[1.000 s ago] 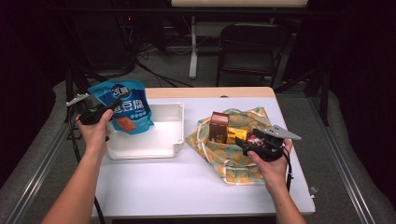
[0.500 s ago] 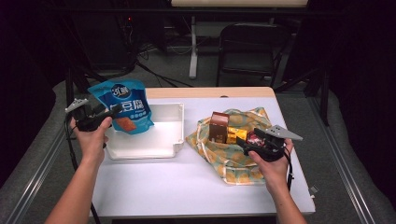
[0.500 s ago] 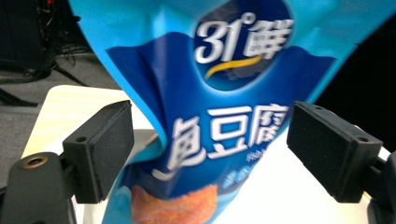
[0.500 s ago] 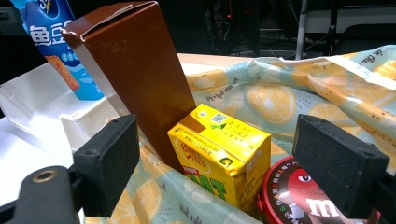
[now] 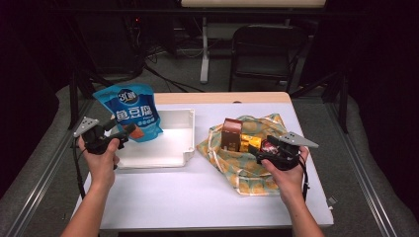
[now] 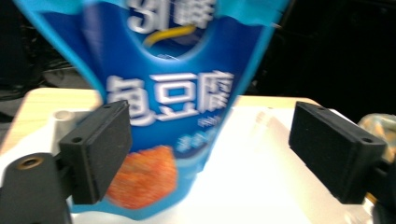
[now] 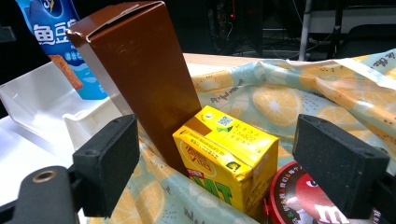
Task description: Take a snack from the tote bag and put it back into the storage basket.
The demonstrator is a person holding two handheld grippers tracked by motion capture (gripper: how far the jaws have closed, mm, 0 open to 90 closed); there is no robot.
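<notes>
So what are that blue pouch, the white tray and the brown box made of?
The blue pouch looks like glossy plastic film: it shines and bends softly. The white tray seems to be hard, smooth moulded plastic with rounded walls. The brown box looks like thin matte cardboard, going by its folded flap and sharp creases.

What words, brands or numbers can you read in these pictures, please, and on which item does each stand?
"鱼豆腐": large white characters on the blue pouch; the logo above them is too blurred to read.
"m": white letter on the round red lid; its small rim characters are unreadable.
Yellow carton: green lettering cut off, fine print and QR code too small.
Brown box: no text.
</notes>
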